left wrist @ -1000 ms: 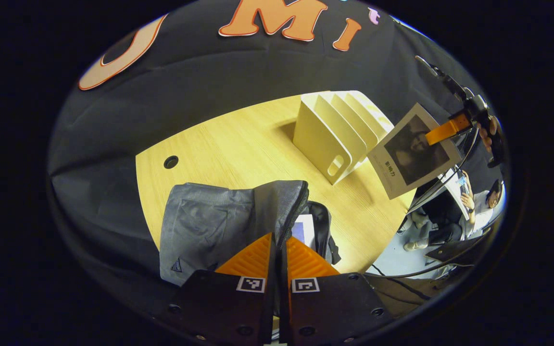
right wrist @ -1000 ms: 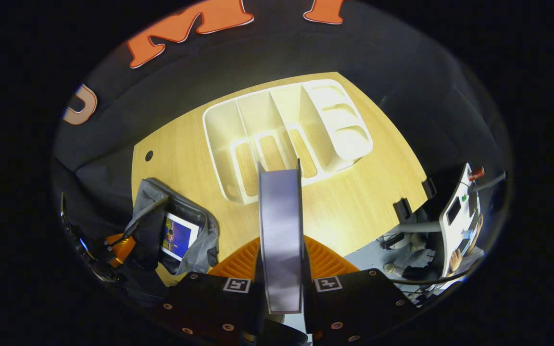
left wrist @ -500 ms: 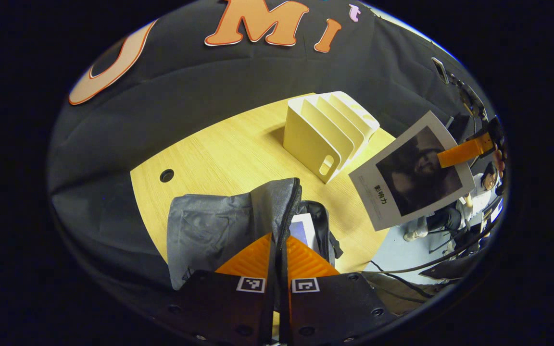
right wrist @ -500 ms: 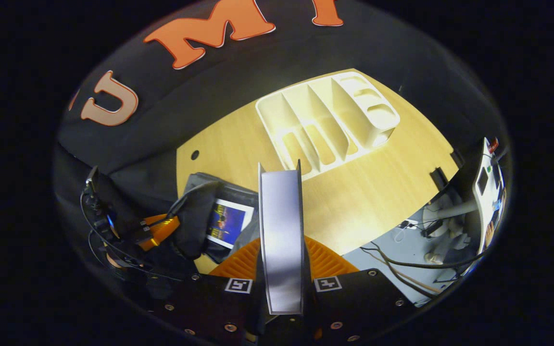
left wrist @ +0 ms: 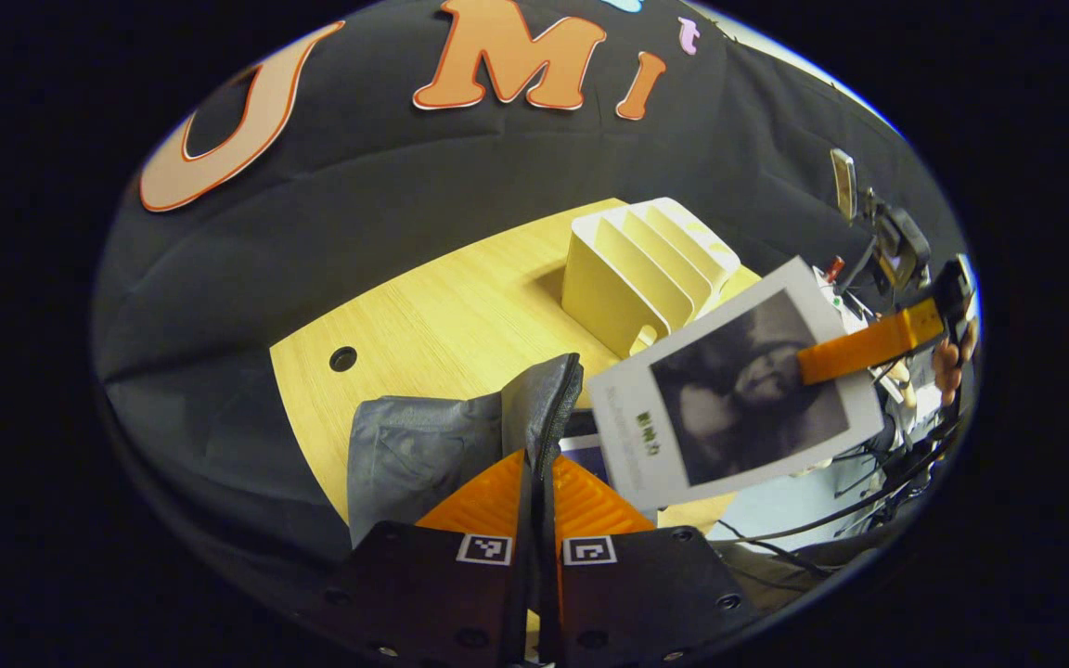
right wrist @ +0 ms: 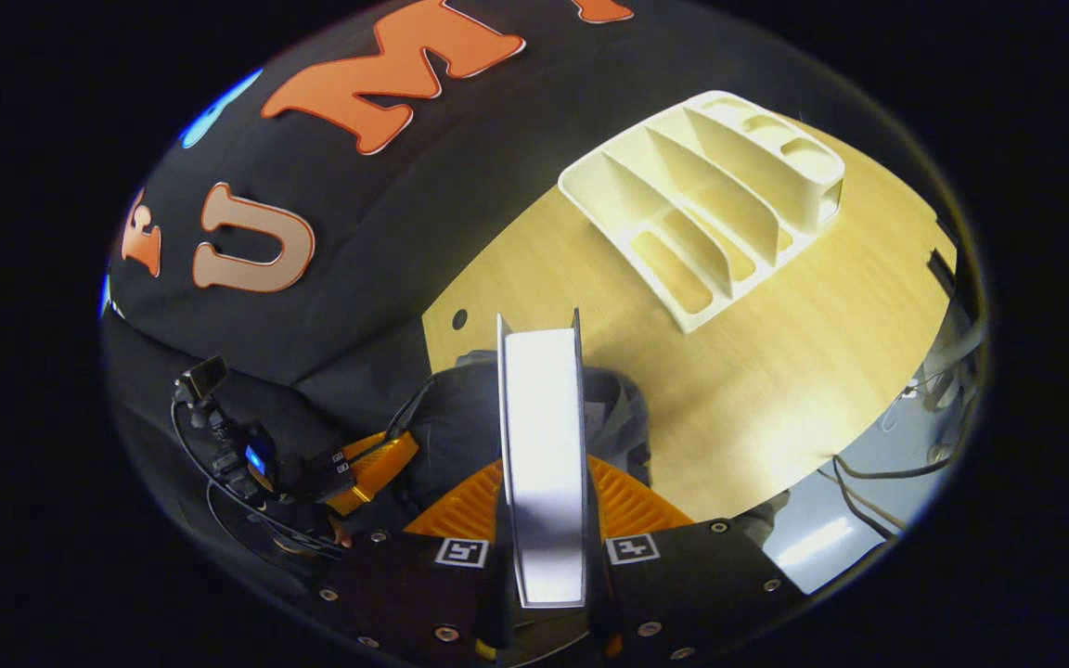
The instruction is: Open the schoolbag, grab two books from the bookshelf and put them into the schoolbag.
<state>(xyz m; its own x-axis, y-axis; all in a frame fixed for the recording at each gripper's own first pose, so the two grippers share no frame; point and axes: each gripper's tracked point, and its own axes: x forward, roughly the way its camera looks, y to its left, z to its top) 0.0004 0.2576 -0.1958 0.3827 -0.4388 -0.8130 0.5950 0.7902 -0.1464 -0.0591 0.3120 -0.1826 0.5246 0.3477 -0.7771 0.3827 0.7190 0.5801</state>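
Held book point(left wrist: 739, 394) hides most of schoolbag point(left wrist: 423, 445) opening; first book point(left wrist: 583, 452) inside largely covered.

**Book carried over to bag**

Right gripper point(right wrist: 542, 482) has swung the book point(left wrist: 729, 394) left, away from the bookshelf point(left wrist: 641, 274); it now hangs over the schoolbag point(left wrist: 442, 445) opening, covering the book inside.

Black cloth wall point(left wrist: 423, 176) behind, pale wooden table point(right wrist: 776, 371) — round cable hole, grey floor point(right wrist: 822, 547) beyond its edge
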